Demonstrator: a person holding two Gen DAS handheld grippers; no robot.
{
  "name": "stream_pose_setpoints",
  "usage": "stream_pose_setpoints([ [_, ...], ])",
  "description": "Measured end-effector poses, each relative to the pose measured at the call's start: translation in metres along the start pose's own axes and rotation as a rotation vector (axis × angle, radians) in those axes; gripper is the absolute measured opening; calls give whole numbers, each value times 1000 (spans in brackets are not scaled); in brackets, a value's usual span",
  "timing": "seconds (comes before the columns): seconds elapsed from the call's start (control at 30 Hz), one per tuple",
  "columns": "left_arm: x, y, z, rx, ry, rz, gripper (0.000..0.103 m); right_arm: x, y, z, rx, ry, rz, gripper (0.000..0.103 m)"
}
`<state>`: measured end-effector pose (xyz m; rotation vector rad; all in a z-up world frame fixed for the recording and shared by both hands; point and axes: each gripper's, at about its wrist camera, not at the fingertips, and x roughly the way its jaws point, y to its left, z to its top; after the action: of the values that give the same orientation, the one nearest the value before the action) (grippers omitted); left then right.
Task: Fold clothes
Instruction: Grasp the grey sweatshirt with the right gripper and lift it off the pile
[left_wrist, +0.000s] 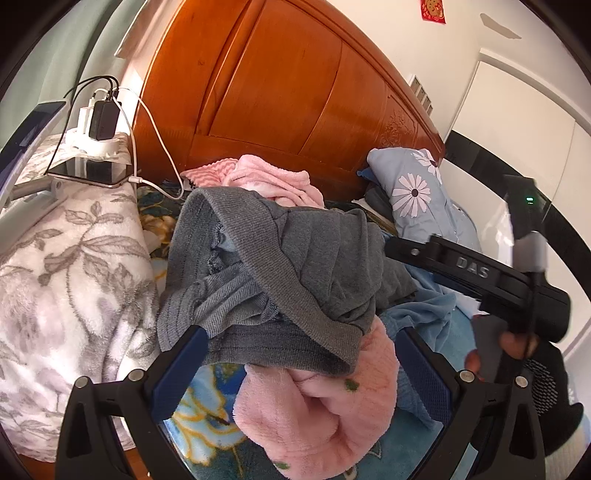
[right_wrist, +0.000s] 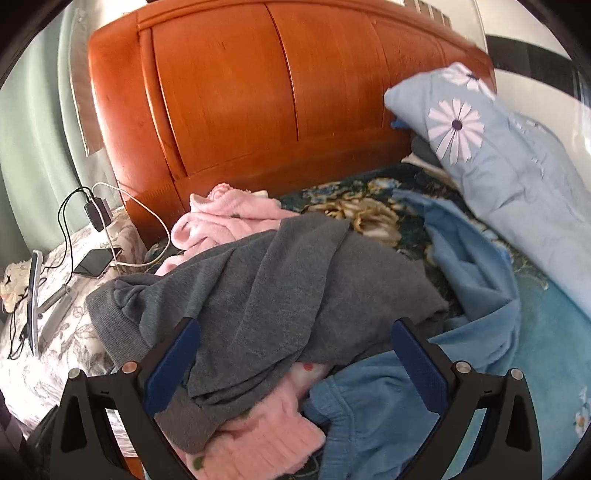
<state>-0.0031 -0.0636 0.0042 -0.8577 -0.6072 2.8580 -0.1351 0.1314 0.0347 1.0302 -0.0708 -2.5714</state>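
On the bed (right_wrist: 546, 325) we count three garments heaped together: one grey ribbed knit (right_wrist: 280, 280), one fluffy pink fleece (right_wrist: 258, 439) beneath it, and one soft blue piece (right_wrist: 476, 280) to the right. Our left gripper (left_wrist: 301, 354) hovers low over the pile, jaws spread wide around grey knit and pink fleece without pinching. Our right gripper (right_wrist: 295, 350) likewise hangs open above the grey knit, before one wooden headboard (right_wrist: 258, 92).

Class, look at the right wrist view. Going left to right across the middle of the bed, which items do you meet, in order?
Phone on the floral blanket → grey sweater → blue garment → daisy-print pillow.
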Motion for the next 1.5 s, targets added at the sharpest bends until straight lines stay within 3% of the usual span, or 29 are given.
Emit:
stream_pose_setpoints([
  [0.03, -1, 1, 0, 3, -4, 4, 103, 12, -2, 2, 23, 20, 18, 102],
  [0.1, -3, 2, 1, 9, -12, 15, 103, 33, -7, 3, 88, 64, 80, 87],
  [0.13, -4, 2, 2, 13, -15, 23, 103, 40, -9, 2, 132, 83, 112, 66],
  [0.2, -7, 2, 3, 22, -22, 29, 103, 51, -13, 1, 217, 111, 175, 54],
  [0.27, -11, 3, 5, 24, -32, 30, 103, 46, -19, 4, 291, 92, 231, 17],
  [0.3, -14, 3, 5, 22, -38, 29, 103, 40, -25, 7, 335, 74, 271, 11],
  [0.37, -18, 5, 6, 13, -50, 20, 103, 25, -33, 17, 412, 35, 363, 11],
  [0.6, -36, -1, 9, 20, -77, 10, 103, -57, -52, 65, 498, -136, 529, 10],
  [0.77, -51, -19, 9, 92, -114, 2, 103, -140, -60, 100, 471, -261, 527, 10],
  [1.0, -63, -61, 2, 192, -88, -77, 103, -286, -65, 114, 373, -410, 410, 10],
  [1.13, -80, -89, -18, 235, -36, -166, 103, -391, -70, 95, 293, -499, 315, 10],
  [1.23, -93, -115, -34, 281, 3, -214, 103, -454, -82, 55, 250, -492, 168, 10],
  [1.33, -106, -142, -52, 331, 32, -254, 103, -497, -119, -14, 308, -447, 38, 10],
  [1.5, -116, -180, -79, 409, 86, -285, 103, -562, -202, -143, 531, -408, -169, 10],
])
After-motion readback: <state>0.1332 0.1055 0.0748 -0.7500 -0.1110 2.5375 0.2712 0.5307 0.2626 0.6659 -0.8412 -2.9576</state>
